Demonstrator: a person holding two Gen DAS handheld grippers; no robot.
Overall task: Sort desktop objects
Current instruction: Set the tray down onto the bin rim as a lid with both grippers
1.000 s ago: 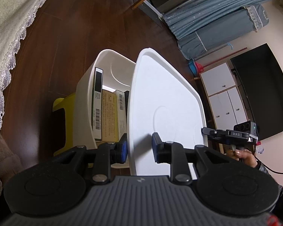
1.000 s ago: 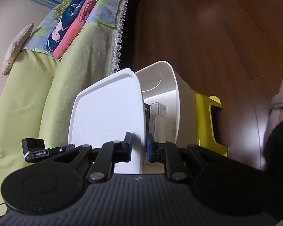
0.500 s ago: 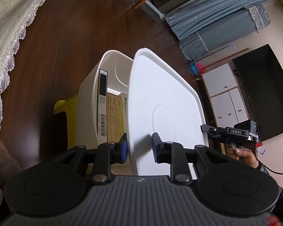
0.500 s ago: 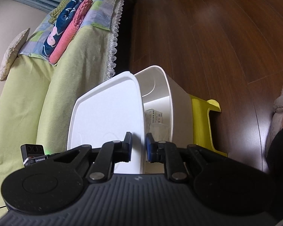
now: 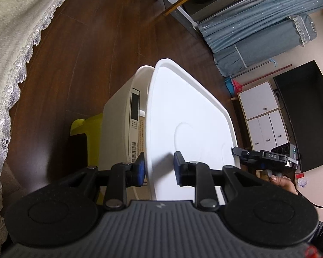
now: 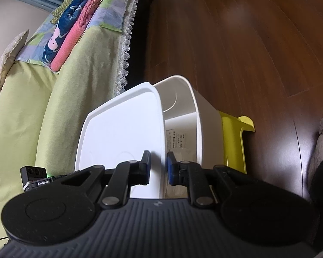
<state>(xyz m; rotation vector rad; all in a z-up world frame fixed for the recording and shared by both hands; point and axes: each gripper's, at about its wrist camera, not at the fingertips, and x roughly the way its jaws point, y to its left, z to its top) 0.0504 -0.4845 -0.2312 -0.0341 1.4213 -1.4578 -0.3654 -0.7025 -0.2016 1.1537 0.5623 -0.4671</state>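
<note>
White lid (image 5: 183, 116) tilted over the white bin (image 5: 118, 116), edge between left gripper (image 5: 158, 168) jaws.

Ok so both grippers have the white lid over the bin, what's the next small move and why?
Probably slide the lid sideways over the bin until their rims line up, then lower it. The left gripper and right gripper each pinch a lid edge, but the lid covers only part of the opening, with boxes showing in the gap.

Dim, warm indoor light, soft sheen on the dark floor (image 6: 236, 17), strong fisheye bending at edges, sharp focus.
</note>
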